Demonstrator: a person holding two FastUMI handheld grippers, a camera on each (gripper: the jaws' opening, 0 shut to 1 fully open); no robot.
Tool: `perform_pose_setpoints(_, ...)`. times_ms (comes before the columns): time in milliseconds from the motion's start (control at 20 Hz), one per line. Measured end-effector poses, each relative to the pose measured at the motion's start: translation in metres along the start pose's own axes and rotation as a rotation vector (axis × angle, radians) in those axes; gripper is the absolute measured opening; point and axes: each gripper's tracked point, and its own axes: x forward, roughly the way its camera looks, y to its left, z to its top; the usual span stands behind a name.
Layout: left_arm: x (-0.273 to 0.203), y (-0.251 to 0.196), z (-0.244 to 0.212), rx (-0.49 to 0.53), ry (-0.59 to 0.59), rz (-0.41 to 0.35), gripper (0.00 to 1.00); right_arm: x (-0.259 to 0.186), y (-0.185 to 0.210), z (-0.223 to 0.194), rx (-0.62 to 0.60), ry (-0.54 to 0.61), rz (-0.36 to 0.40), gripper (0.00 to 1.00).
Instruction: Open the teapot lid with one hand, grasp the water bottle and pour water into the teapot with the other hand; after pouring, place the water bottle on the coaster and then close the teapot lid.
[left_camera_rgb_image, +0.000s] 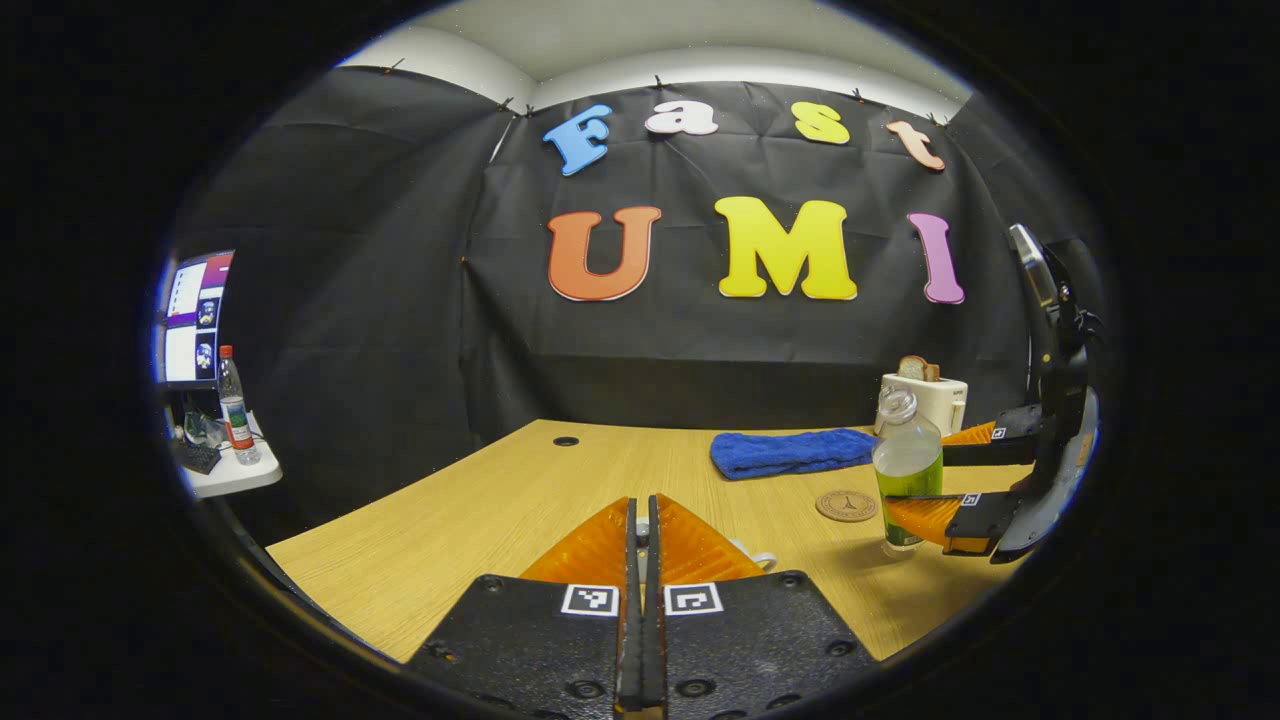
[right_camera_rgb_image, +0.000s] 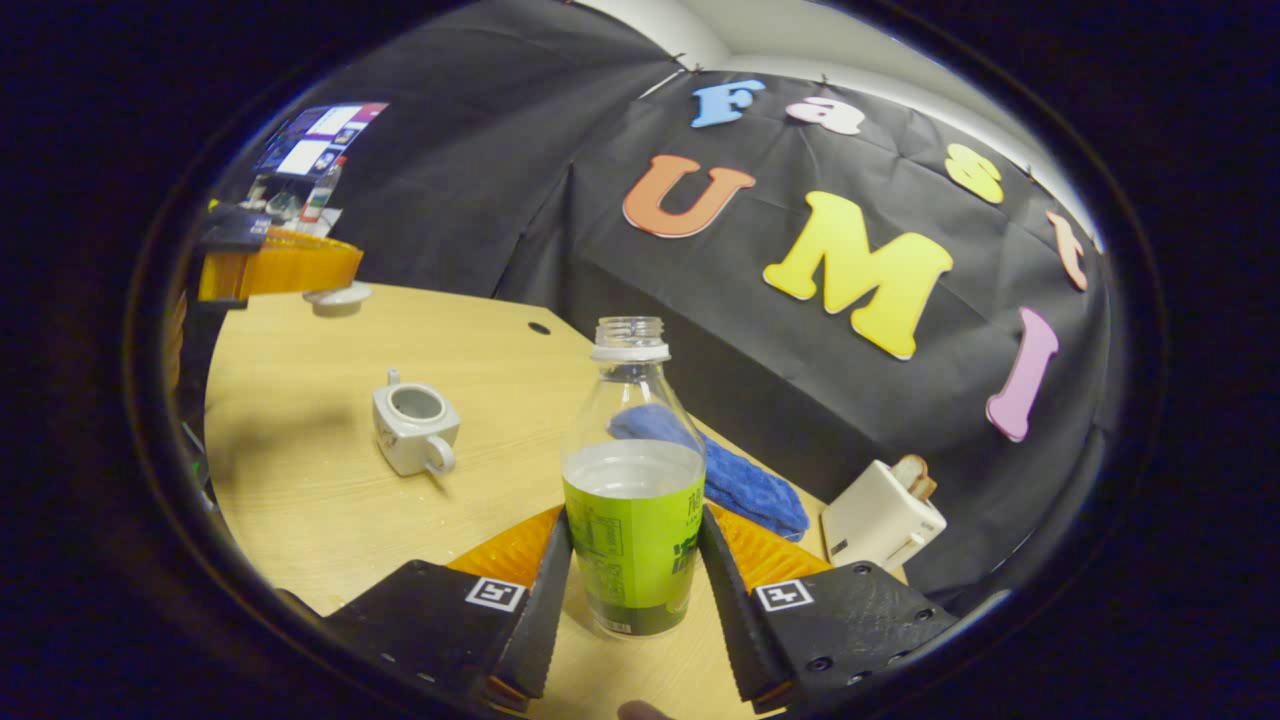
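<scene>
While the right gripper (right_camera_rgb_image: 634, 560) frames a capless water bottle (right_camera_rgb_image: 634, 500), its two fingers stand on either side of the green label, right against it, though whether both actually press on the bottle cannot be told. The bottle stands upright on the wooden table (right_camera_rgb_image: 300, 480), partly filled with clear water. Ahead and to the left of these jaws sits the small white teapot (right_camera_rgb_image: 413, 430), its top open. Farther left, the left gripper (right_camera_rgb_image: 285, 265) holds the teapot lid (right_camera_rgb_image: 337, 297) up above the table. Beyond the bottle lies a blue towel (right_camera_rgb_image: 750, 490), and to the right of the jaws stands a white toaster (right_camera_rgb_image: 880, 520).

In the left gripper view, the left gripper's (left_camera_rgb_image: 642, 545) fingers are almost together, with a small white piece pinched between their tips. Ahead and to the right, a round coaster (left_camera_rgb_image: 846, 505) lies flat on the table, just left of the bottle.
</scene>
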Motion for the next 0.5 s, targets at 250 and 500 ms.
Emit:
perform_pose_setpoints(250,-0.007,0.019,0.005,-0.040,-0.032,0.034,0.02,0.021,0.012,0.015,-0.227,0.025,0.009,0.64)
perform_pose_setpoints(500,-0.007,0.020,0.001,-0.022,-0.028,0.018,0.02,0.034,0.025,0.015,-0.417,0.049,0.016,0.65)
